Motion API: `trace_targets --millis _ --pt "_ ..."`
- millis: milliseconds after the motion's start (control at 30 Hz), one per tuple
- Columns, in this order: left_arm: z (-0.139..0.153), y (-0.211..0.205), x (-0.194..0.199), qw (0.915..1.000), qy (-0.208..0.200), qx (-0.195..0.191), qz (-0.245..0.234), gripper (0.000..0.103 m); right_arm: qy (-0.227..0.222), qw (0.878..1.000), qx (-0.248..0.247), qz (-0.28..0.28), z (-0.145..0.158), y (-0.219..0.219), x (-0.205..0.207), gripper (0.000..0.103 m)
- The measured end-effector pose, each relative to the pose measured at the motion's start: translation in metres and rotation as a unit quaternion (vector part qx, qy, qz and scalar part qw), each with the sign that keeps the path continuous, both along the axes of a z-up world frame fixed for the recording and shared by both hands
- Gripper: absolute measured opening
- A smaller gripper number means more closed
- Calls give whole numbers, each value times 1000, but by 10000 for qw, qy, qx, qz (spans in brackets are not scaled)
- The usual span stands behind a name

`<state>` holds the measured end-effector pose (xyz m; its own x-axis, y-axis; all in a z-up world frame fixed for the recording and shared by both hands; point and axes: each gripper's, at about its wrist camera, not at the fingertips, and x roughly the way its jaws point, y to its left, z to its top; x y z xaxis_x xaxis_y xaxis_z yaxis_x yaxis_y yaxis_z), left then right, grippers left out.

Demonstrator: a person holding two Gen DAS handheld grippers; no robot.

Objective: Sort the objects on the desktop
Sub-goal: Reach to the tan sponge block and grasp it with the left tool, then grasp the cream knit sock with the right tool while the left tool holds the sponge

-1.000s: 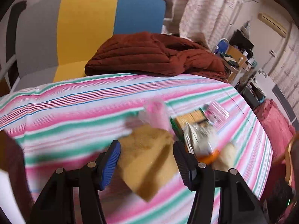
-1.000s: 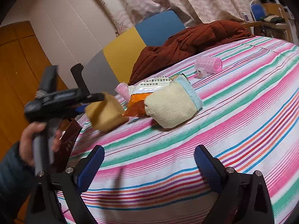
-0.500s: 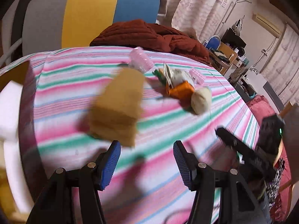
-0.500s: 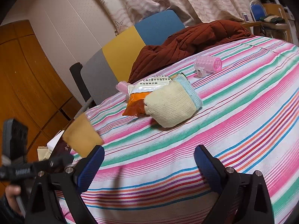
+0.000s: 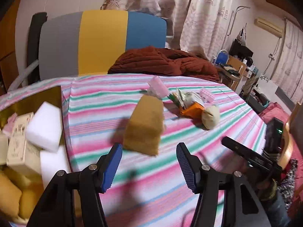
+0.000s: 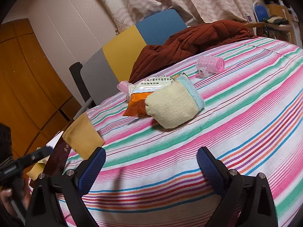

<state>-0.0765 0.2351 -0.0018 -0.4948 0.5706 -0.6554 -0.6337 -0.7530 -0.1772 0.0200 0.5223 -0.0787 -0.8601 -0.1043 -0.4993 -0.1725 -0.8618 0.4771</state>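
Left gripper (image 5: 149,165): blue ribbed pads spread wide, nothing between them, held above the striped tablecloth (image 5: 117,124). Right gripper (image 6: 151,168): pads likewise wide apart and empty, low over the same cloth. Mustard-brown sponge (image 5: 144,127): just ahead of the left gripper, blurred, clear of both pads; whether it rests on the cloth or is off it cannot be told; in the right wrist view it (image 6: 82,139) sits at the table's edge beside the box. Gold-lined box (image 5: 28,98): off the left edge of the table, holding white foam blocks (image 5: 45,127), a printed carton (image 5: 19,141) and more yellow sponges (image 5: 11,194). Cream knitted sock with pale blue cuff (image 6: 173,106): rolled, mid-table. Orange snack packet (image 6: 140,101): touching the sock, partly under it. Pink hair roller (image 6: 210,64): apart, to the far right of the sock. Second pink roller (image 6: 124,86): just behind the packet. Rust-brown quilted jacket (image 5: 166,63): heaped at the far edge of the table. Chair back in grey, yellow and blue panels (image 5: 102,41): behind the table. Patterned curtains (image 5: 198,13): beyond.
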Motion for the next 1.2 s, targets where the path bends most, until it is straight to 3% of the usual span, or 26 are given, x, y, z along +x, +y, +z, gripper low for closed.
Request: trace_targets --millis 167,367,500,533,633,800,967,1200 --pt "-8 27 -18 9992 151 -368 -64 61 26 10000 -23 23 0 0 1 99" --pt "-17 41 -31 9989 163 -444 -75 61 60 10000 -48 52 0 0 0 101" --pt "-27 43 -37 9992 46 -396 -14 59 74 9999 -59 60 0 0 0 101" --pt "-28 42 -35 9991 132 -392 6 54 76 9999 -59 64 0 0 0 101" --pt "-29 33 -24 9993 275 -236 -46 52 74 9999 -57 64 0 -1 0 101" --pt "-31 9 1 9994 313 160 -56 51 51 10000 -41 59 1 -1 0 101" --pt "-33 -9 31 9978 604 230 -146 51 35 10000 -53 65 1 -1 0 101" --pt "-38 -10 30 9971 621 356 -239 52 -194 9998 -49 -47 5 2 -7 101"
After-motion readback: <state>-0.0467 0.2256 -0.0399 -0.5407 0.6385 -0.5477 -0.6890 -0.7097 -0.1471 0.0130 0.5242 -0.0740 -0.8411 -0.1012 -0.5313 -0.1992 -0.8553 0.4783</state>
